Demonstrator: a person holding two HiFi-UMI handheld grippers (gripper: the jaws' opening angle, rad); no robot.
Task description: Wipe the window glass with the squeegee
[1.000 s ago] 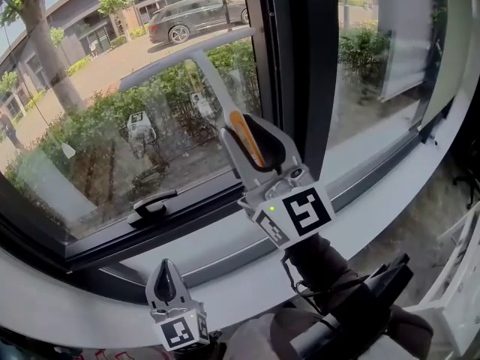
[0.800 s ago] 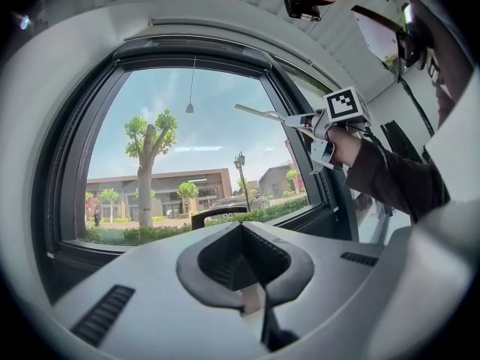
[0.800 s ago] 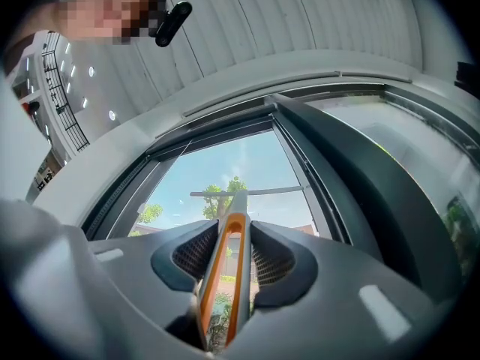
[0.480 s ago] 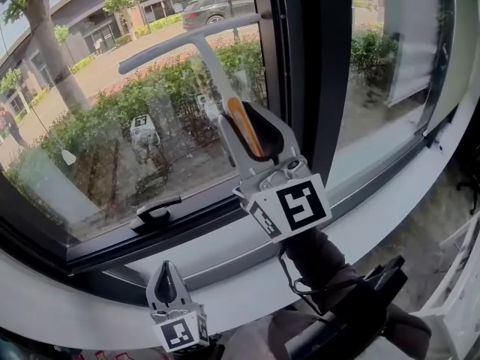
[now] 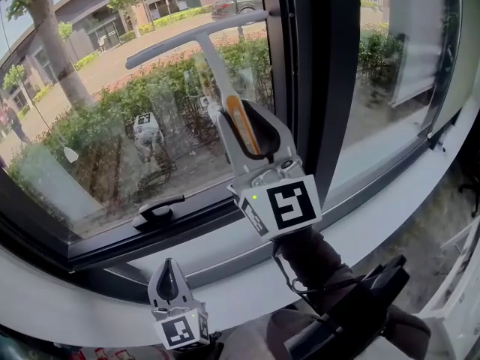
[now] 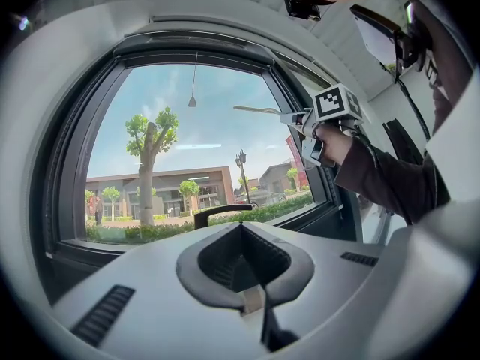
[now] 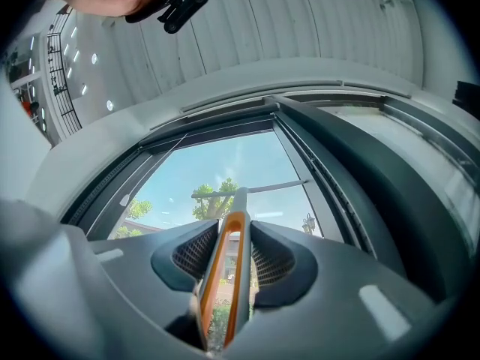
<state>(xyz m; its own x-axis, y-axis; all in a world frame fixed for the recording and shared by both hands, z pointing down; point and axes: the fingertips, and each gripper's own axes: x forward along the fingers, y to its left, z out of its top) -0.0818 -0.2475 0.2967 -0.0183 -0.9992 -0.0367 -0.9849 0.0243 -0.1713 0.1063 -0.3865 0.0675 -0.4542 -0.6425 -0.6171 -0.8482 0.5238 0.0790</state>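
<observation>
1. While the right gripper (image 5: 247, 131) clamps its orange handle, the squeegee (image 5: 214, 70) stands up in front of the window glass (image 5: 105, 133). Its pale shaft rises to a long crossbar blade high on the pane.
2. That blade is tilted, its right end higher and close to the dark upright frame (image 5: 315, 88). Whether its edge actually presses the glass cannot be told.
3. From the right gripper view, the squeegee (image 7: 229, 261) handle runs straight up between the two ribbed pads (image 7: 196, 253), both jaws closed tight against it.
4. A dark sleeve (image 5: 319, 265) leads down from that gripper toward the bottom of the head view.
5. Lower and to the left, the left gripper (image 5: 166, 276) hangs above the white sill (image 5: 375, 216) – well apart from the squeegee and pointing up at the window.
6. In its own view the left gripper (image 6: 241, 229) has its jaws drawn together with nothing between them; the right gripper (image 6: 296, 118) and the squeegee (image 6: 259, 111) show further off against the sky.
7. A black window handle (image 5: 157, 210) lies on the lower frame, below the pane and between the two grippers.
8. Beyond the glass are a green hedge (image 5: 150, 100), a tree trunk (image 5: 49, 43) and a parked car (image 5: 236, 2) – all outdoors.
</observation>
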